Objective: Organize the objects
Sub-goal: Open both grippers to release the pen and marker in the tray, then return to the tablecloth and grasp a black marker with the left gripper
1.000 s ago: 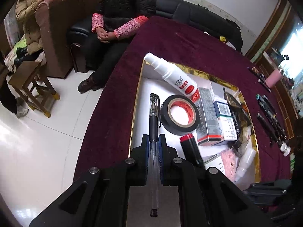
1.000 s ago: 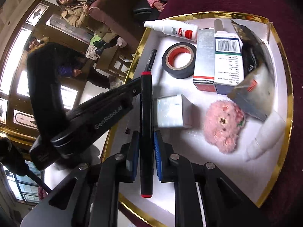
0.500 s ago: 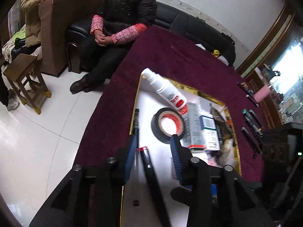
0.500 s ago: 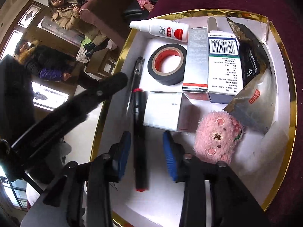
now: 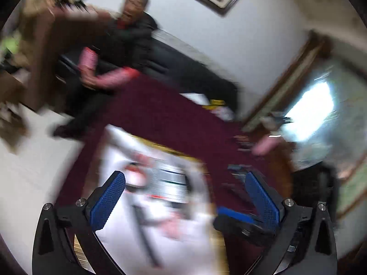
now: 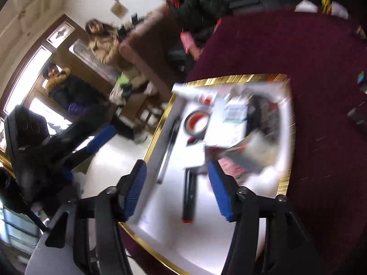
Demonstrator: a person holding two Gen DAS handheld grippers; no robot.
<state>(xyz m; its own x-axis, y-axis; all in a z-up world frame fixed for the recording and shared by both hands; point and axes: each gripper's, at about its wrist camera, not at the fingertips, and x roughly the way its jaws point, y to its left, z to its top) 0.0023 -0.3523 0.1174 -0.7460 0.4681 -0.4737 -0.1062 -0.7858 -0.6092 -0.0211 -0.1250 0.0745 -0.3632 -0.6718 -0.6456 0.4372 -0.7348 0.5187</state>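
Both views are motion-blurred. My left gripper (image 5: 184, 180) hangs above the gold-rimmed white tray (image 5: 160, 146). Its jaws are opening wide and nothing is between them. A dark pen (image 5: 143, 229) lies on the tray below it. My right gripper (image 6: 176, 168) is also opening above the tray (image 6: 229, 78). A black marker with a red end (image 6: 189, 194) lies flat on the tray under the gap, and the pads do not touch it. The pen (image 6: 170, 143) rests along the tray's left rim. The left gripper's fingers (image 6: 101, 138) show at the left.
The tray also holds a black tape roll (image 6: 197, 123), a white spray bottle (image 6: 190, 92), boxes (image 6: 234, 114) and foil packets. It sits on a maroon cloth (image 6: 309, 52) with loose pens at the right. People (image 5: 128, 36) sit on a sofa beyond, and white floor lies to the left.
Both grippers went from shut to open, letting go of the pen and the marker, which now lie on the tray. Both then rose and tilted up away from the tray.
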